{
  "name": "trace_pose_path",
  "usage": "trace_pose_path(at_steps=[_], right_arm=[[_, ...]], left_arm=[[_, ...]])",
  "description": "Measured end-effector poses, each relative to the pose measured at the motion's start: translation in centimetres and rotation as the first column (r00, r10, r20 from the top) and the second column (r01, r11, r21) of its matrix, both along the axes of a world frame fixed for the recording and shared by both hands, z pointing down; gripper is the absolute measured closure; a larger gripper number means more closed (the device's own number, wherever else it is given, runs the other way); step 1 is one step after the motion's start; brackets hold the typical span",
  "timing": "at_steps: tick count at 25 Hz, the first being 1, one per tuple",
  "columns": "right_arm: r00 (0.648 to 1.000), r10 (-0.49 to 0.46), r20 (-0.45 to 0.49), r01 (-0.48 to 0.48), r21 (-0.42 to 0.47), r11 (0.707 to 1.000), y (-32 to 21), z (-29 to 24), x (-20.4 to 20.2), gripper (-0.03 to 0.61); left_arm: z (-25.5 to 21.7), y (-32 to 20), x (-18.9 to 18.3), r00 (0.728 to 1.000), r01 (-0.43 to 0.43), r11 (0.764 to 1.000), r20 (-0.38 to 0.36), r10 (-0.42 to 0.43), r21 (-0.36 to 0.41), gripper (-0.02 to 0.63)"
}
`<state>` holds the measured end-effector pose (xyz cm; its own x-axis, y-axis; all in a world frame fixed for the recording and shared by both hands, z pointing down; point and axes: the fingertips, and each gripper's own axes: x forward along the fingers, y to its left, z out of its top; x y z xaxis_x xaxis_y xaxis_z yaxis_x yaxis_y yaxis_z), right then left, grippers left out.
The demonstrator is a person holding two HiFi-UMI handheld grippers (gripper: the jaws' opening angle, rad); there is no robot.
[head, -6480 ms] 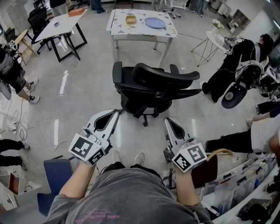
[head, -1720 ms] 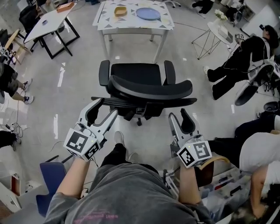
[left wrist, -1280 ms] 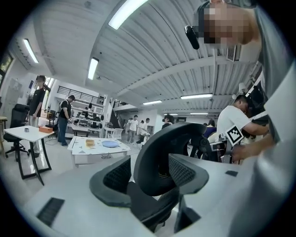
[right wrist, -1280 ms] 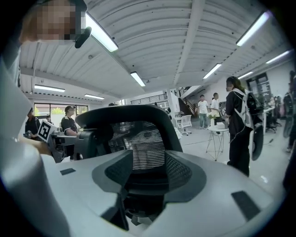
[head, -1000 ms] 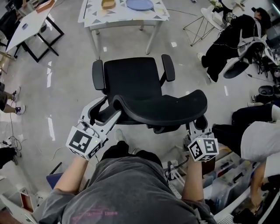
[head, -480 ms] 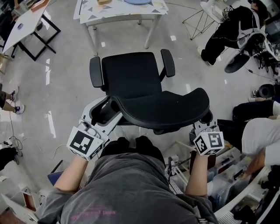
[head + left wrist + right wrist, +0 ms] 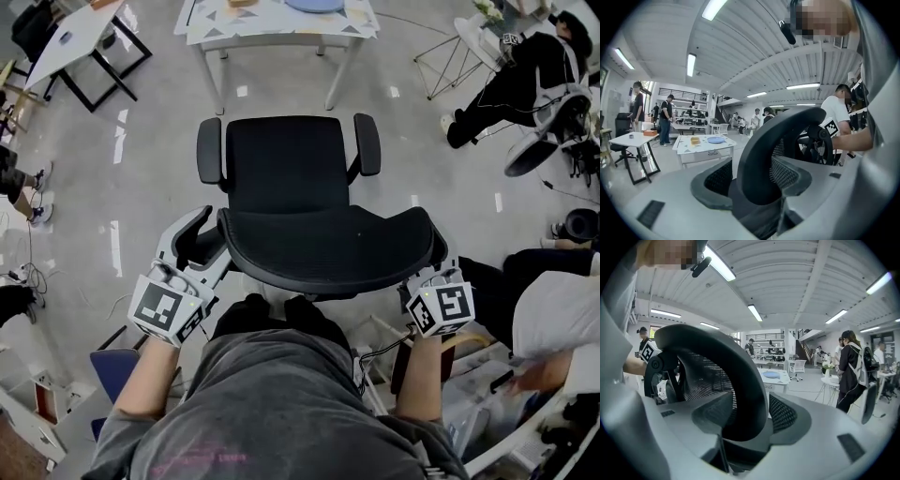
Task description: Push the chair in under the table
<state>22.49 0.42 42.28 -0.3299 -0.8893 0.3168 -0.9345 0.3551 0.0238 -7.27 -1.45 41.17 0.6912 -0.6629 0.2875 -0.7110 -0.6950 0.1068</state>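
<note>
Black chair (image 7: pixel 289 173) sits just short of the desk (image 7: pixel 281 36) at 12 o'clock, with left hand-held gripper (image 7: pixel 208 239) at 8 o'clock and right hand-held gripper (image 7: pixel 429 279) at 4 o'clock, its jaws just opened wider, both spread astride the backrest rim (image 7: pixel 328 251), probably to shove it in.

Bright, even indoor light falls from ceiling light strips (image 7: pixel 691 64); they burn out to white in both gripper views; the glossy floor (image 7: pixel 117 187) throws back pale streaks of glare in the head view; shadows are soft and faint; the chair (image 7: pixel 740 380), close to the gripper lenses, looks soft; fisheye bending curves every edge; black corners ring the gripper views.
</note>
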Motion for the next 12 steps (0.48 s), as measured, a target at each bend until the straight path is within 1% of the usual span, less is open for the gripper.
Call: trace_pose_path(at_steps=[4, 8, 12], right_arm=[[0.999, -0.043, -0.016, 0.043, -0.007, 0.999, -0.3, 0.1, 0.2, 0.353], [0.995, -0.087, -0.044, 0.087, -0.016, 0.996, -1.0, 0.2, 0.3, 0.353], [0.992, -0.123, -0.025, 0.122, -0.006, 0.992, -2.2, -0.3, 0.5, 0.354]], left_arm=[[0.2, 0.3, 0.7, 0.999, 0.032, 0.999, 0.022, -0.032, -0.018, 0.353], [0.3, 0.2, 1.4, 0.993, 0.106, 0.994, 0.043, -0.106, 0.006, 0.345], [0.3, 0.0, 1.8, 0.985, 0.160, 0.987, 0.066, -0.162, 0.035, 0.345]])
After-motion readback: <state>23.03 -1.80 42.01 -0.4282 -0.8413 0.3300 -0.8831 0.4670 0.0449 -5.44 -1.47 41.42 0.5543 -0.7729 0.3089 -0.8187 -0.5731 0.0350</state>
